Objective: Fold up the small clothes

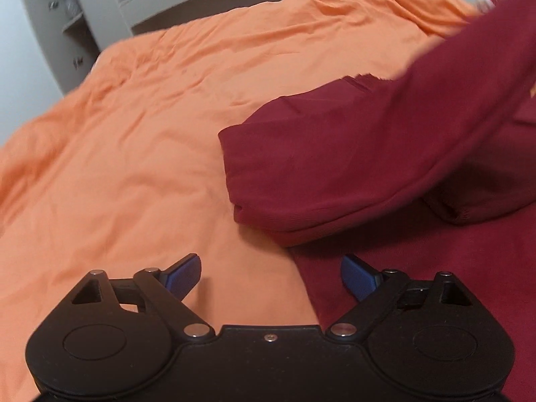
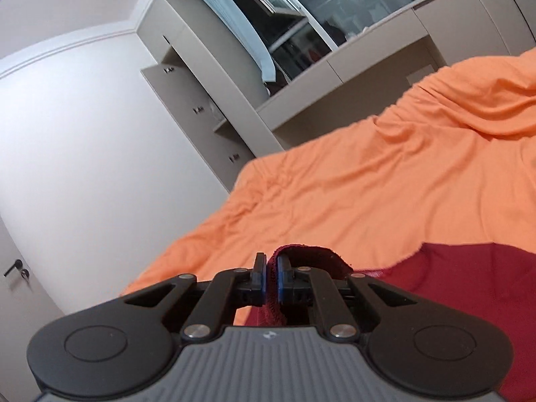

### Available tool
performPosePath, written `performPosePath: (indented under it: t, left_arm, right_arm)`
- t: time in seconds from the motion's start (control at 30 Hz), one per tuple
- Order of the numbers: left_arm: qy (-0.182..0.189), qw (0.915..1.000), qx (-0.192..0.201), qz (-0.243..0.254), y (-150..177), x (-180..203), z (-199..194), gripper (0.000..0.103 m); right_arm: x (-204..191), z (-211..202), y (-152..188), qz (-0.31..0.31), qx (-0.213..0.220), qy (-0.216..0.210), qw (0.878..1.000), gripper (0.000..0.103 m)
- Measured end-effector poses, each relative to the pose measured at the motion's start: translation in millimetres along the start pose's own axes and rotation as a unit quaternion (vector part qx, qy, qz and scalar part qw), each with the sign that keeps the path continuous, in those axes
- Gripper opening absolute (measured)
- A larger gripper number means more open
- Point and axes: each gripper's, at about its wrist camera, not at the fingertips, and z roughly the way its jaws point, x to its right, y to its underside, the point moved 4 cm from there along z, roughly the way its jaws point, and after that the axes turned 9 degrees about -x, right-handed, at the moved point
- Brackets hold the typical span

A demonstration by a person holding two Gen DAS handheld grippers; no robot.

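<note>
Spanning most of the room, a bed carries an orange cover (image 1: 150, 134), creased in shallow folds and running back toward pale grey built-in cabinets (image 2: 187, 100) with small metal handles; at far left of the right wrist view a white door (image 2: 20, 288) with a dark lever handle stands beside a plain white wall. The left gripper (image 1: 270, 276) hangs over the cover with its blue-padded fingers (image 1: 184, 273) spread wide and nothing between them; the left pad lies above bare orange cloth, the right pad above the edge of the dark red garment (image 1: 335, 167). That garment lies on the cover toward the right: a flat layer spreads beneath and to the right of the left gripper, and upon it rests a rolled, doubled fold with a rounded end pointing left. From this fold a strip of the same red cloth rises, blurred, toward the upper right corner of the left wrist view. The right gripper (image 2: 272, 281) has its two fingers closed together on a bunched edge of the garment (image 2: 469, 284), a ribbed red hem looping up over and just behind the fingertips. The rest of the red cloth lies below and to the right of it, against the orange cover (image 2: 368, 184).
</note>
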Motion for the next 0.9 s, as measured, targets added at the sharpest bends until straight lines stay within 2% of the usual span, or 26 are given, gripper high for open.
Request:
performPosePath:
  t: [0.17,0.3,0.4,0.5,0.63,0.73,0.9]
  left_arm:
    - [-0.048,0.9988,0.008,0.001,-10.5,4.2,6.3,0.082]
    - [-0.073,0.9960,0.027,-0.043,-15.1,-8.9,3.8,0.080]
    - [-0.088,0.9909,0.035,-0.096,-14.9,-26.4,0.9,0.079]
    - [-0.091,0.9832,0.023,-0.156,-11.6,-46.8,2.6,0.080]
    - [-0.071,0.9751,-0.008,-0.210,-2.5,-63.8,9.6,0.082]
    - [-0.067,0.9737,-0.029,-0.216,0.3,-65.3,14.8,0.082]
    - [-0.073,0.9728,-0.050,-0.214,4.0,-70.5,10.0,0.082]
  right_arm:
    - [5.0,-0.4,1.0,0.001,-0.008,0.004,1.000,0.007]
    - [15.7,4.8,11.7,0.001,-0.027,0.032,0.999,0.007]
    - [24.2,11.9,26.3,0.002,-0.055,0.050,0.997,0.007]
    - [29.5,20.0,47.2,-0.010,-0.094,0.071,0.993,0.007]
    - [33.2,32.4,82.8,-0.030,-0.150,0.096,0.983,0.007]
    - [31.3,36.0,106.7,-0.049,-0.184,0.112,0.975,0.007]
    - [25.0,36.6,132.2,-0.091,-0.213,0.136,0.963,0.008]
